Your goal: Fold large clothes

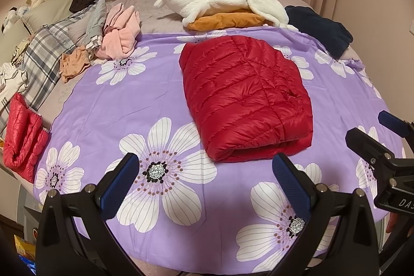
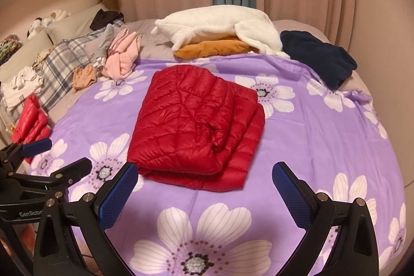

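The other gripper, seen from the right wrist camera, has white letters on its black body that read "GenRobo", and then the edge cuts the word off. From the left wrist camera, the other gripper shows the letters "DA" and part of one more sign that is too cut off to read.

The red puffy jacket (image 1: 245, 100) is folded into a thick block. It lies in the middle of the purple flower sheet (image 1: 108, 107) on the bed. Its long side runs from the near edge of the bed toward the far curtains. The rolled, folded edge points at the cameras. From the right wrist camera the layers on its right side sit like steps.

The left gripper (image 1: 207, 181) is held above the sheet, just in front of the jacket. Its two blue pads (image 1: 120, 186) are wide apart and hold nothing. The right gripper (image 2: 205, 192) is also wide apart and holds nothing. It sits near the jacket's front edge, not touching it.

Far back, a white fluffy blanket (image 1: 222, 0) lies on top of an orange cloth (image 1: 227, 20). A dark blue cloth (image 1: 320, 27) is just beside them on the right. A pink cloth (image 1: 121, 30) and a checked cloth (image 1: 44, 53) lie on the left. Another red puffy thing (image 1: 22, 133) sits at the left edge.
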